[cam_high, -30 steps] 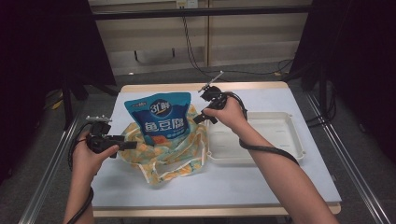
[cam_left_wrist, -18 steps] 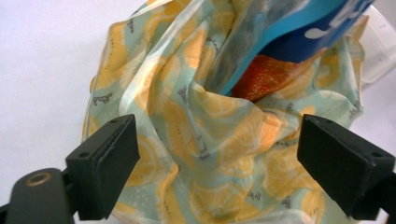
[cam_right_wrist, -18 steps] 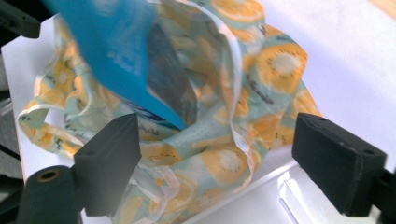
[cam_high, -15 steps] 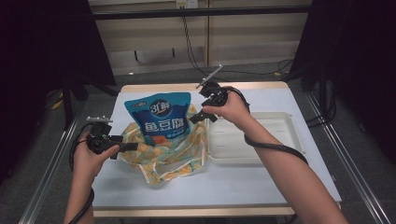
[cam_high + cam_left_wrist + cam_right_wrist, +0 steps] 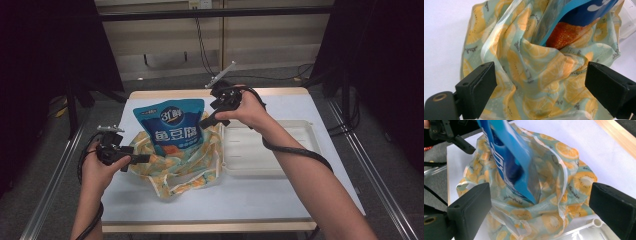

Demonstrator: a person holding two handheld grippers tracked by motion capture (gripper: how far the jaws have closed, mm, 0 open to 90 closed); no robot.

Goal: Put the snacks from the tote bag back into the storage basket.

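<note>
Between both open grippers, blue pouch (image 5: pixel 172 126), standing in fruit-print bag (image 5: pixel 175 162)

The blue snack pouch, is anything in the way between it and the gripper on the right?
Nothing visible. The right gripper hangs beside the blue snack pouch, which stands in the orange-print bag. Its jaws have just been opening and stand wide with nothing pressed between them; the right gripper view looks straight at the pouch.
</note>
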